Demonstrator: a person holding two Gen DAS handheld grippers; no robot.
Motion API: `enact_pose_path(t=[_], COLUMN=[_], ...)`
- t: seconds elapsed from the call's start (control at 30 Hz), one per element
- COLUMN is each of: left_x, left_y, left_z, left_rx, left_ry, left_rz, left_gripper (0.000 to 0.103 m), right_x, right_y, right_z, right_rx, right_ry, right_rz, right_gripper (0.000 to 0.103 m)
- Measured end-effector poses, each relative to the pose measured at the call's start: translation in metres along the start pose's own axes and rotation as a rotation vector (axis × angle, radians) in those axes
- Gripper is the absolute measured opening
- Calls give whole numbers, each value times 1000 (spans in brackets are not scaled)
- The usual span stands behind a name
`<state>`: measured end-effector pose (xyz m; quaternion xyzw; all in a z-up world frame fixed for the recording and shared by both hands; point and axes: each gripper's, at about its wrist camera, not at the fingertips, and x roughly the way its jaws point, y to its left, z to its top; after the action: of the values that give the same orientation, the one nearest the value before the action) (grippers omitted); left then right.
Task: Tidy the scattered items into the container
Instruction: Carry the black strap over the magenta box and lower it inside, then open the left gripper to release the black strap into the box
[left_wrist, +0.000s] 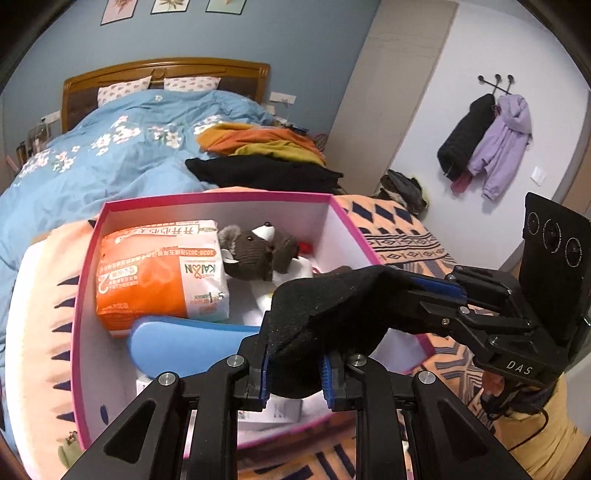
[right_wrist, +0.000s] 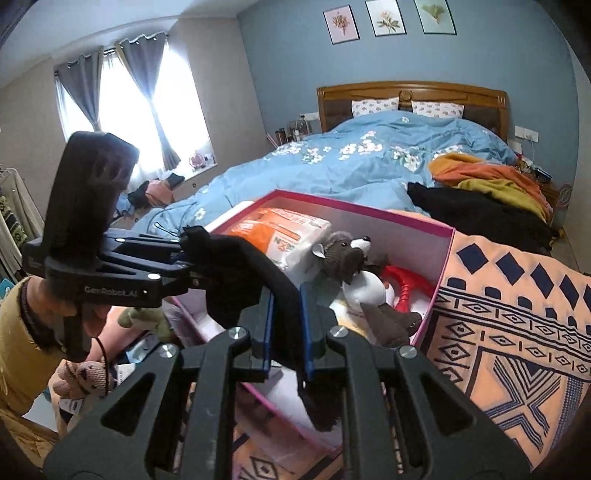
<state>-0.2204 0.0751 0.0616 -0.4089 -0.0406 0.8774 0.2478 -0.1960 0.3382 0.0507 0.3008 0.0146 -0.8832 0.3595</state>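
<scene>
A pink box (left_wrist: 221, 198) (right_wrist: 369, 210) stands open on a patterned blanket at the foot of the bed. In it lie an orange-and-white pack (left_wrist: 162, 269) (right_wrist: 288, 229), a brown plush animal (left_wrist: 258, 251) (right_wrist: 351, 254), a blue flat thing (left_wrist: 184, 343) and a red ring toy (right_wrist: 406, 280). Both grippers hold one black cloth (left_wrist: 332, 306) (right_wrist: 258, 273) over the box's near corner. My left gripper (left_wrist: 295, 373) is shut on one end; it shows in the right wrist view (right_wrist: 184, 258). My right gripper (right_wrist: 286, 332) is shut on the other end; it shows in the left wrist view (left_wrist: 436, 295).
The patterned orange blanket (right_wrist: 517, 314) (left_wrist: 399, 229) lies under and around the box. Orange, yellow and black clothes (left_wrist: 266, 155) (right_wrist: 480, 192) are piled on the blue duvet (left_wrist: 110, 158). Small plush toys (right_wrist: 85, 380) lie on the left by the person's arm.
</scene>
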Motion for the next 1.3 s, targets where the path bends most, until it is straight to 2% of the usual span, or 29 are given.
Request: enact_pose_path(t=[0.2,0.47,0.73,1.0,1.1,1.2,1.3], left_x=[22,50,69,74,74,71,66], left_y=[9,18,27,32,31,30,28], left_z=[9,17,21,18,18,18,19], left_rx=[-32,-66,-103,-126,-127,-123,-115], left_ry=[45,121,162,167,163,150,135], left_rz=[27,43,67,73,82,98,113], left_gripper=[20,20,20,24,24,24,25], right_x=[21,46,69,80,81,80,78], right_y=[-13,-30,-38,-44,-43,-43,-42], right_z=[5,9,11,11,10,9,10], right_rx=[8,12,-12,-16,-31,-34,-38], right_ry=[55,136,203,238,250,247,238], right_rz=[-23,-98,-155,-186,-213,-221,-234], right_gripper=[15,15,15,15,20,21,25])
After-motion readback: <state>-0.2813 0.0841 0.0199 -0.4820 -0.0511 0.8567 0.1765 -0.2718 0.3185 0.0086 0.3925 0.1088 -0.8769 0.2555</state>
